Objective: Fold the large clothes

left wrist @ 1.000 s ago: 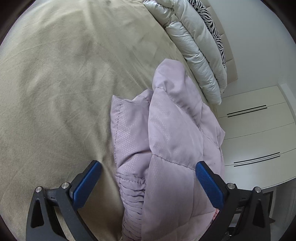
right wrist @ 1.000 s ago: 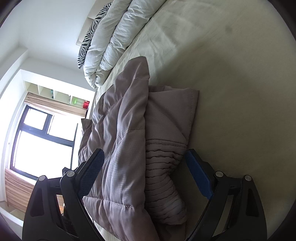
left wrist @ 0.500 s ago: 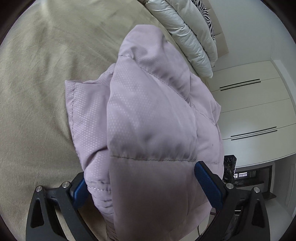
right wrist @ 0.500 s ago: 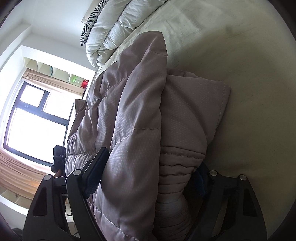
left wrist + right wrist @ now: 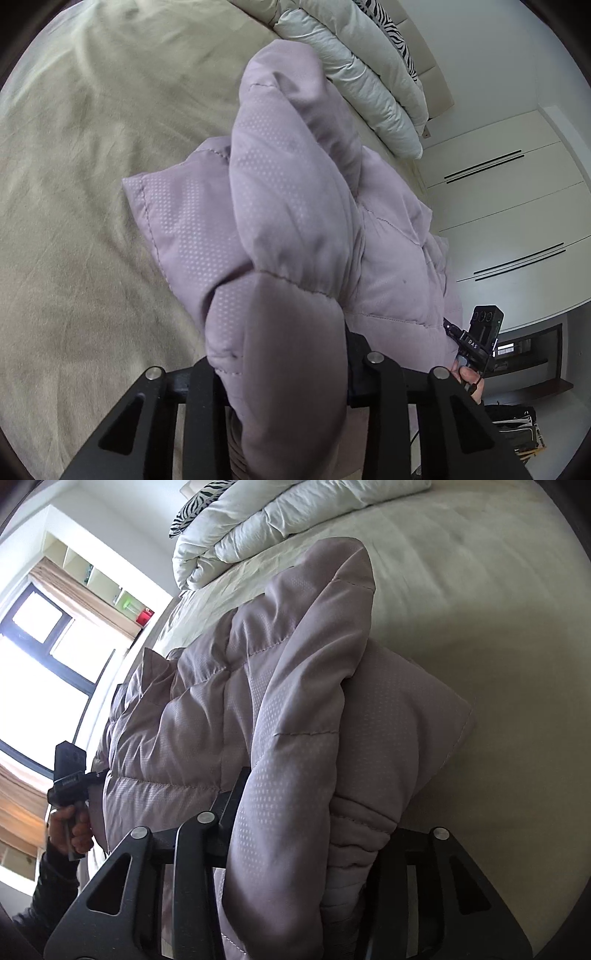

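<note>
Jaws of both grippers, just closing, apparently clamp the lilac jacket (image 5: 295, 221) folds.

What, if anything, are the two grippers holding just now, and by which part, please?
Both hold the lilac puffer jacket: left gripper and right gripper each clamp a padded fold at its near edge.

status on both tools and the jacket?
Both tools, left and right, have just closed on the lilac puffer jacket, padding bunched between the fingers. Jacket partly folded on the beige bed sheet. White duvet lies beyond, not in the way.
</note>
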{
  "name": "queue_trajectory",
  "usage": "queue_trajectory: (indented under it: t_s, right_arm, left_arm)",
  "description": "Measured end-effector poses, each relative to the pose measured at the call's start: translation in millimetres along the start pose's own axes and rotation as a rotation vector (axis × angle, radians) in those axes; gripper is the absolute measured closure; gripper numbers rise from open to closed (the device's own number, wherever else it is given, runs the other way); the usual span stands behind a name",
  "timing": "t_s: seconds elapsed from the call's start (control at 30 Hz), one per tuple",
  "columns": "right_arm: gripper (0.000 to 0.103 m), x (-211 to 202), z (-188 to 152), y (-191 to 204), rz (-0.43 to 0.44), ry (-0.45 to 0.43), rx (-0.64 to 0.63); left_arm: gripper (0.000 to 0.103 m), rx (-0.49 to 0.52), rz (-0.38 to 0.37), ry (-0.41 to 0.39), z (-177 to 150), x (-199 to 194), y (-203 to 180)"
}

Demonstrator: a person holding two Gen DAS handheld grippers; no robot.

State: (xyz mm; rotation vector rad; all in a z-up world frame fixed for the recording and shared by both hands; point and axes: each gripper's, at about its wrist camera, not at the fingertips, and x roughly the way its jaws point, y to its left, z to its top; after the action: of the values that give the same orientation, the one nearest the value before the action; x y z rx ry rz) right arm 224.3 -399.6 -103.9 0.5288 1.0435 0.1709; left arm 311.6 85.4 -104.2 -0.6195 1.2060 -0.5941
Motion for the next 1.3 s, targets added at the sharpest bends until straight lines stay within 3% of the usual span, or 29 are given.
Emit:
queue_trajectory:
  t_s: [0.27,0.57,0.73,0.9,1.0,1.07,1.1,1.3]
  right_arm:
    - [0.074,-45.5,-17.2,61.1,0.025,-0.058,-0.08]
    - [0.074,-89.4,-74.7,95.7,0.099,-0.045,-0.087]
    - [0.074,-88.9,-104.7,92.1,0.111,-0.022,-0.073]
    - [0.073,-53.5,-129.5,54.0,0.077,0.027,0.027]
    - [0.063,-30.0,-135.9,12.7,0.105,0.041,0.14]
    - [0.046,-19.3,-143.4,-6.1,0.128,0.036,0.187]
    - [0.043,-15.3,-146.0,-11.5,0.143,0.033,0.204]
    - [0.033,-18.4,-154.0,-13.6,0.141,0.023,0.216]
  left_arm:
    - [0.071,0.065,-0.019,-0.043,-41.7,-62.2,-33.8]
    - [0.07,0.101,-0.008,-0.048,-102.6,-126.4,-37.5]
    - [0.07,0.091,0.003,-0.026,-121.4,-122.0,-21.2]
    - [0.062,0.032,0.071,0.03,-131.4,-87.4,21.6]
    - [0.047,-0.033,0.032,0.029,-138.6,-80.7,49.0]
    - [0.041,-0.039,0.031,0.024,-140.8,-77.4,55.1]
    - [0.039,-0.035,0.038,0.02,-143.0,-77.8,56.4]
    - [0.038,-0.027,0.049,-0.004,-145.4,-81.1,51.3]
